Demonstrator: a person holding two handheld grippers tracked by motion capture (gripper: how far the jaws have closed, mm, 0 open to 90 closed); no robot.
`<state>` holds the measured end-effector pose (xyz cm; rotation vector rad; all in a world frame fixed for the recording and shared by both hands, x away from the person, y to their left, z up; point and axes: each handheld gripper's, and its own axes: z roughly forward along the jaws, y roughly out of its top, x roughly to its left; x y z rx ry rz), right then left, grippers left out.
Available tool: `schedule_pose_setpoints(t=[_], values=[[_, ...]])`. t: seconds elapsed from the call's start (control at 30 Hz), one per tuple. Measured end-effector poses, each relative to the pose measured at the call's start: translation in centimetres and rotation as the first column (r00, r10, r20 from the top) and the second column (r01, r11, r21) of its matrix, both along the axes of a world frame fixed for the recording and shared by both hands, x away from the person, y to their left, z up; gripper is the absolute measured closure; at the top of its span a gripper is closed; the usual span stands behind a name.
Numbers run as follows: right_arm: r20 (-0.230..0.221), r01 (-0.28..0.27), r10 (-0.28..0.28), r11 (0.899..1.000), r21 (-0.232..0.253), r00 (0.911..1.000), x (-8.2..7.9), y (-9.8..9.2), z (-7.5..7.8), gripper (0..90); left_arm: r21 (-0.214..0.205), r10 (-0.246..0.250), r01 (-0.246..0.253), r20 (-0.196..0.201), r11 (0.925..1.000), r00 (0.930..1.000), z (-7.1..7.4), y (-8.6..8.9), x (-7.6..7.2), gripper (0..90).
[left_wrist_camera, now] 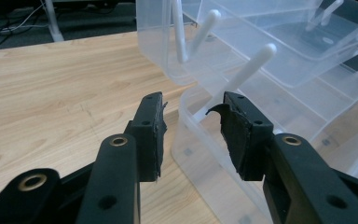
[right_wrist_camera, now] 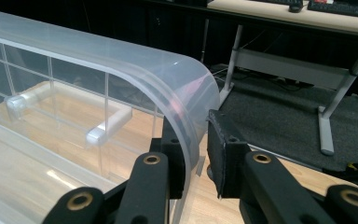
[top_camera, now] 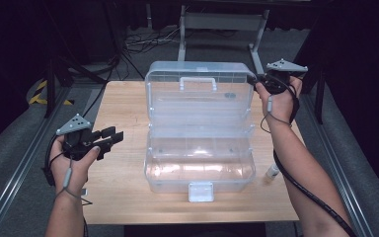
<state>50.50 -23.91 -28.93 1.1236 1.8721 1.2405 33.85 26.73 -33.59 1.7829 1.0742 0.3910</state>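
Toolbox clear plastic; lid raised upright.

The large clear plastic toolbox in the middle of the high view is glossy and smooth, its open lid ribbed with a moulded grid; its white plastic handle looks matt. The light wooden table beneath shows fine grain with a satin sheen. The left gripper has matt black jaws faced with rough, torn-edged rubbery pads and brass-coloured metal rivets.
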Motion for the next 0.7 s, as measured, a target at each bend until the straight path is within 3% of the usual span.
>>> schedule_pose_setpoints(t=[0.7], values=[[-0.087,0.015,-0.014,1.000,0.013,0.9961,3.6,0.1,-0.8,81.9,0.008,0.059,-0.059,-0.018,0.9982,0.9981,-0.6,1.6,-1.9,59.7]])
